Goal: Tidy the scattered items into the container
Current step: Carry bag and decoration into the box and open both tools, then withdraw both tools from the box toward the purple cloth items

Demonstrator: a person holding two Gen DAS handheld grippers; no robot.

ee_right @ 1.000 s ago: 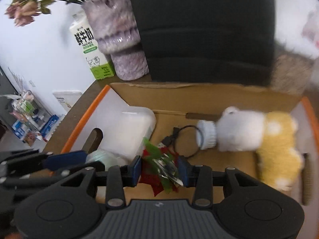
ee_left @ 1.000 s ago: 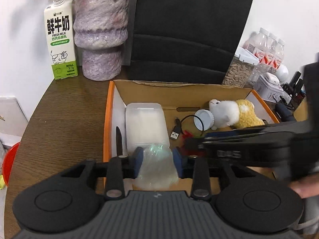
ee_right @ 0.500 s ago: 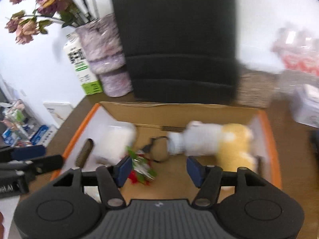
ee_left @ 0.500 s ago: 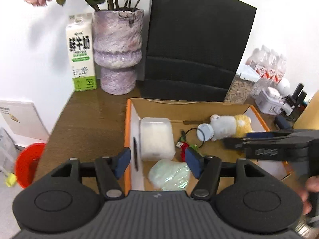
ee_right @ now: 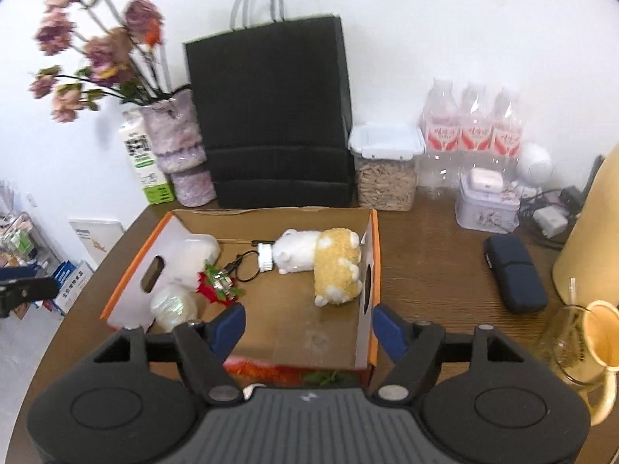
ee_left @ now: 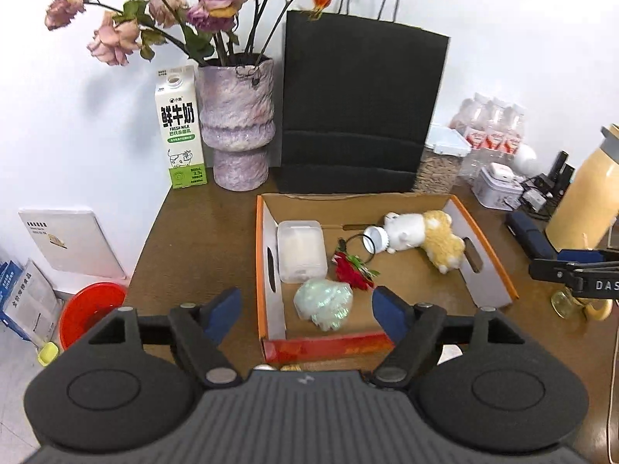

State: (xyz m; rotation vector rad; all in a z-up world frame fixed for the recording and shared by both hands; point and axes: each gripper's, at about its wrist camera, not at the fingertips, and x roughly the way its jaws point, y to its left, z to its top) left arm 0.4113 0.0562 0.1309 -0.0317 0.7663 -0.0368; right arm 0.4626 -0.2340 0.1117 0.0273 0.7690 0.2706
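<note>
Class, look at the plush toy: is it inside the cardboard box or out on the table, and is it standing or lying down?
Inside and lying down. The plush toy rests on its side on the floor of the cardboard box, near the right wall.

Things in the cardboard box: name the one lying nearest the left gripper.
The pale iridescent crumpled bag, in the cardboard box's near left corner. It lies just ahead of the left gripper; the red flower, clear plastic case and plush toy lie farther back.

Both wrist views look down on the box (ee_left: 483,255).
</note>
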